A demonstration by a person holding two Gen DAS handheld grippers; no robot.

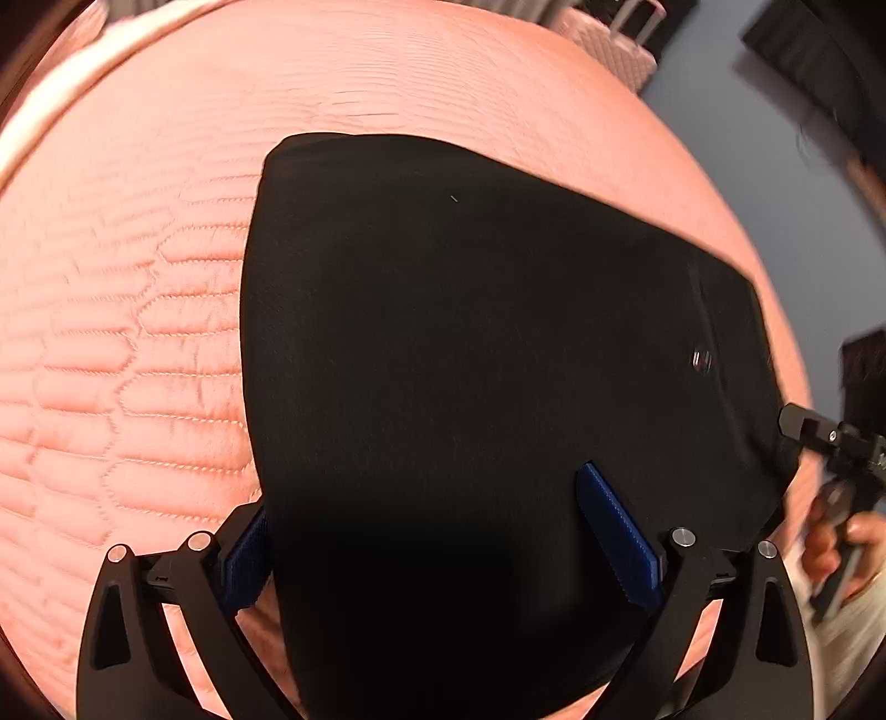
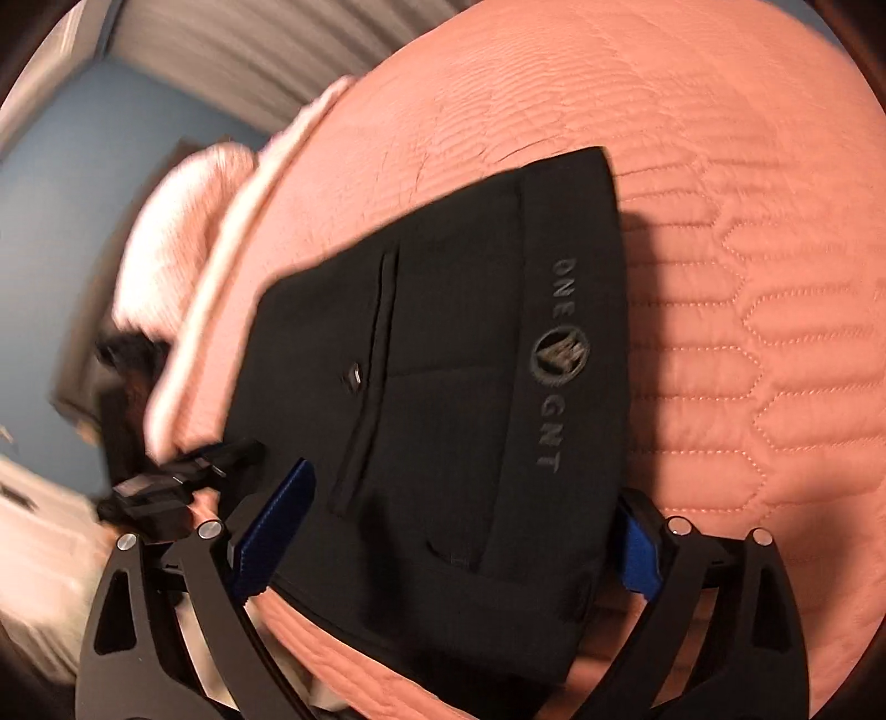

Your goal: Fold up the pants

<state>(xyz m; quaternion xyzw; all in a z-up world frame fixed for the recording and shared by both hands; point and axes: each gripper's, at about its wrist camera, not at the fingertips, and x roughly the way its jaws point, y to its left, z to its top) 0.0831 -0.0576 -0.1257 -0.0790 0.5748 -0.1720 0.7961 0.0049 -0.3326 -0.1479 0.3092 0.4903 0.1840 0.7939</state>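
Observation:
Black pants [image 1: 470,304] lie folded flat on a pink quilted bedspread [image 1: 138,332]. My left gripper [image 1: 423,490] hovers over their near end, open, its blue pads [image 1: 614,531] wide apart with the cloth spanning the gap beneath. At the right edge of the left wrist view a hand [image 1: 830,548] holds my right gripper [image 1: 800,423]. In the right wrist view the pants [image 2: 459,332] show a grey logo [image 2: 559,354] and a zip pocket [image 2: 371,365]. My right gripper [image 2: 465,482] stands open above them, pads clear of the cloth. The left gripper [image 2: 221,459] shows at the left.
The bedspread [image 2: 747,277] spreads wide on all sides of the pants. A white sheet edge [image 1: 55,99] and a pink pillow [image 2: 183,221] lie at the bed's far side. A pink suitcase [image 1: 614,39] stands on the blue floor [image 1: 720,122] beyond the bed.

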